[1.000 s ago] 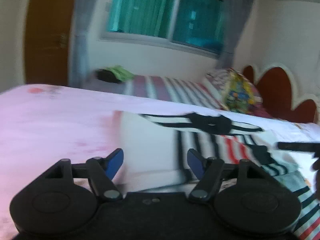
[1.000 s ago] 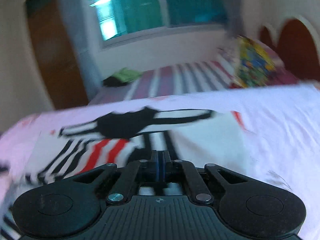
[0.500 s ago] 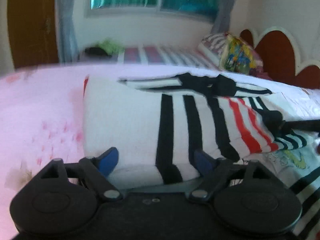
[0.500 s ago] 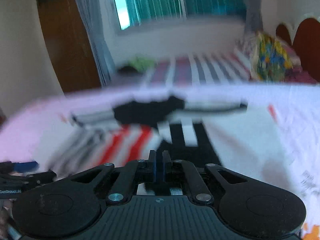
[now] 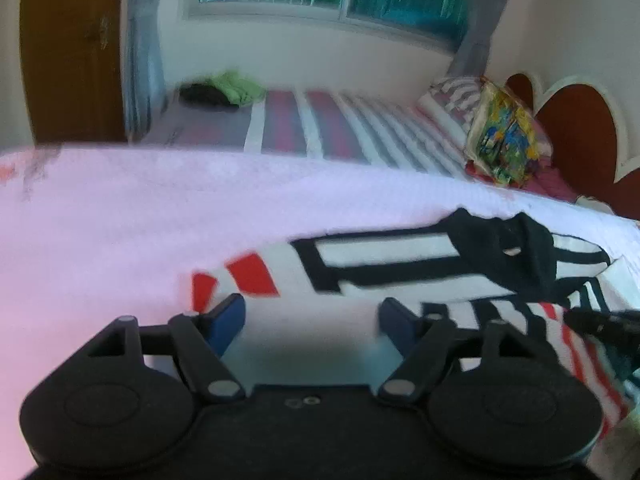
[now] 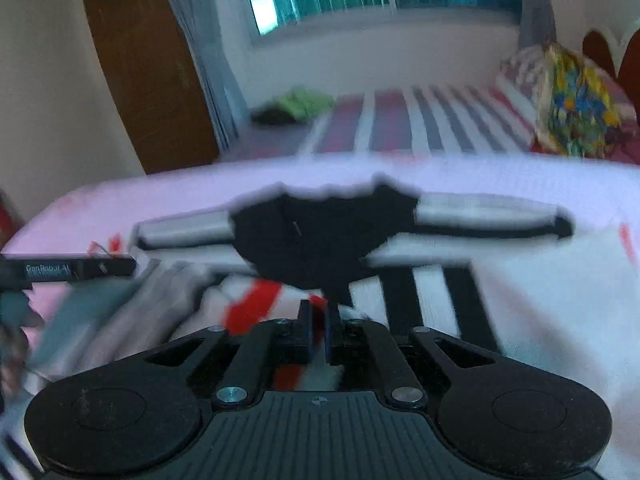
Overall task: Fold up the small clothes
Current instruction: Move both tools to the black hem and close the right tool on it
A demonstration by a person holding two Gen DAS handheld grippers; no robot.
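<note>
Shirt (image 5: 400,276), striped black, white and red with a black collar, spread on the pink bed (image 5: 120,220), long axis across your view. Your left hand-held gripper (image 5: 312,316), spread and just narrowing, empty, hangs above its near white edge; your right hand-held gripper (image 6: 318,336) pinches striped cloth mid-front.

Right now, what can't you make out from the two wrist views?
- Right claw grip: right wrist view; the pads look shut on the shirt, but motion blur and the claw body hide the pinched edge.
- Shirt near hem: left wrist view; covered by the left claw, which has just been closing a little, nothing pressed between the pads.
- Shirt's right side: left wrist view; cut off by the frame edge.
- Green cloth on the far bed: too blurred to identify.
</note>
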